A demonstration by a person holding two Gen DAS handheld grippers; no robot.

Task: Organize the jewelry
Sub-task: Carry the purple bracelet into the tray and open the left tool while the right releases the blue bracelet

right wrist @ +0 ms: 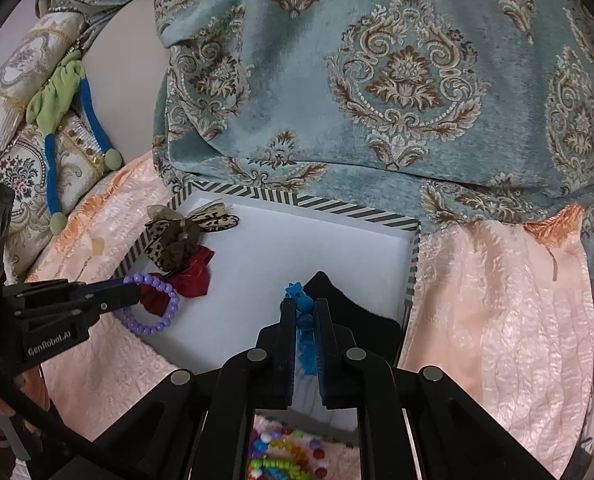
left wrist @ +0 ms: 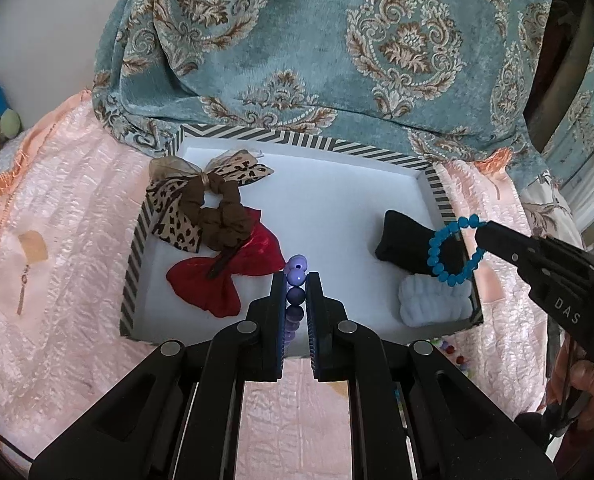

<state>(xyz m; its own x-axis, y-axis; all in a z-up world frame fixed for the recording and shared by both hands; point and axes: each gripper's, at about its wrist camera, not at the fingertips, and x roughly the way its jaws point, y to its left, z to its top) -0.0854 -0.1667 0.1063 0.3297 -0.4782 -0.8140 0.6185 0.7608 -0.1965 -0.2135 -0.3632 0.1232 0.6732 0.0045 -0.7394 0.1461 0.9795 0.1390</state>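
Two bracelets carried to a striped box that lies on a pink bedspread. The left claw is clamped shut on a purple bead bracelet, at the lower centre of the left wrist view, above the near part of the box floor. The right claw is likewise pinched shut on a blue bead bracelet, which hangs at the right of the left wrist view over a black cloth and a white scrunchie inside the box. A leopard-print bow with a brown scrunchie and a red bow fill the left of the box. The step in hand appears to be placement. The next move probably calls for lowering each bracelet to a bare patch of the white floor, then opening the jaws. Loose coloured beads lie at the lower edge of the right wrist view, outside the box.
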